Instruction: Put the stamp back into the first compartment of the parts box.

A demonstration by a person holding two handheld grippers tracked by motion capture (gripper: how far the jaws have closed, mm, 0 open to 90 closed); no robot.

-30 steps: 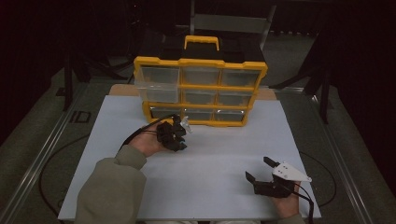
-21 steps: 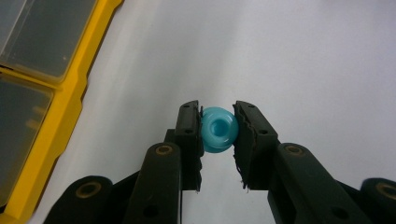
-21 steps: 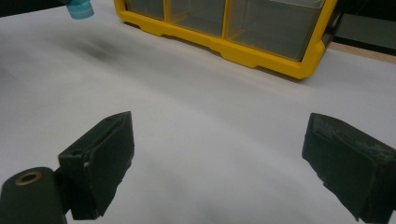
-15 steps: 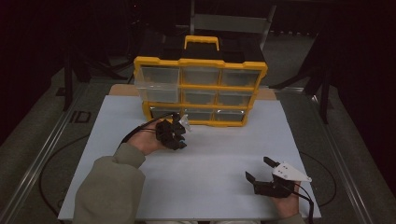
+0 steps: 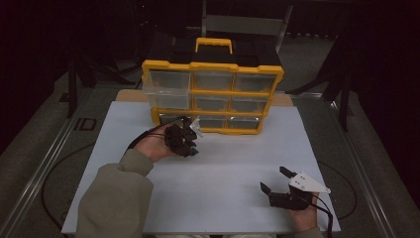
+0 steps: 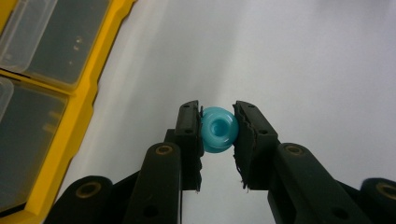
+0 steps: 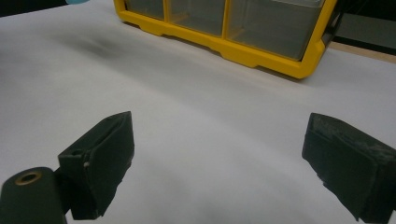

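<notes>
Gripping: left gripper [image 6: 218, 128], jaws pressed on either side of a small turquoise ring-shaped bead [image 6: 218, 129], hole facing the camera, centre of the left gripper view.
Bead's place: between the two black pads, raised over the white sheet [image 6: 289, 60], not touching it as far as the view tells.
Left gripper, high view: left of centre [image 5: 190, 141], just in front of the bottom-left drawer of the cabinet, hand wrapped round the body, olive sleeve [image 5: 116, 198] coming in from the lower left.
Right gripper: lower right of the high view [image 5: 273, 180], low over the white sheet, well apart from the left one.
Right jaws: wide open, nothing between them, one pad at lower left and one at lower right of the right gripper view [image 7: 219, 163].
Cabinet: yellow drawer organiser [image 5: 213, 67] with a yellow handle and black top, upper centre of the high view, three rows of three clear drawers.
Open drawer: upper-left clear drawer [image 5: 166, 91] pulled out beyond the yellow frame.
Cabinet, left gripper view: yellow edge and clear drawers along the left side [image 6: 88, 98].
Cabinet, right gripper view: yellow base and clear drawers across the top [image 7: 243, 51].
Surface: white sheet over a table, centre of the high view [image 5: 223, 163].
</notes>
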